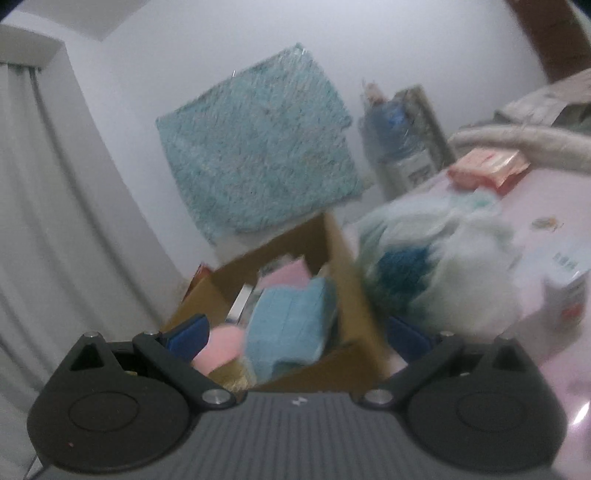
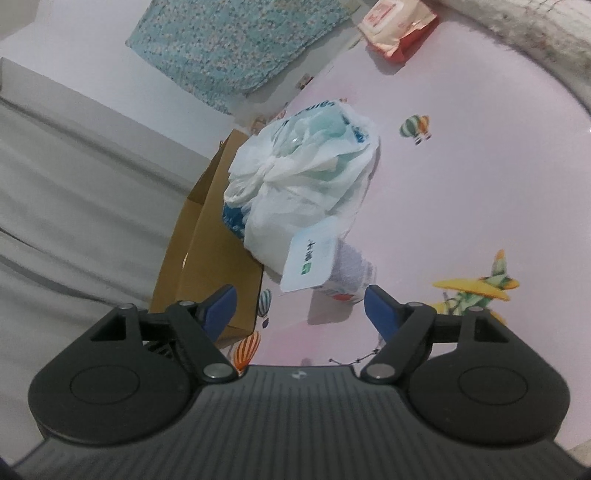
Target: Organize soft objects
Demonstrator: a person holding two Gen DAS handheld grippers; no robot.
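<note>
A brown cardboard box (image 1: 354,295) holds a light blue cloth (image 1: 288,325), pink soft pieces (image 1: 221,347) and a small white box. My left gripper (image 1: 299,338) is open and empty just above the box. A knotted white plastic bag (image 2: 295,184) with blue and teal soft things lies on the pink mat beside the box (image 2: 207,258); it also shows in the left wrist view (image 1: 443,266). A small white carton (image 2: 332,273) lies in front of the bag. My right gripper (image 2: 301,308) is open and empty, hanging above the carton.
A teal shaggy rug (image 1: 255,147) lies beyond the box. A pink wipes pack (image 2: 399,26) sits at the far edge of the pink mat (image 2: 461,184). A grey curtain (image 2: 74,206) hangs on the left. A plastic bottle (image 1: 399,129) stands beside the rug.
</note>
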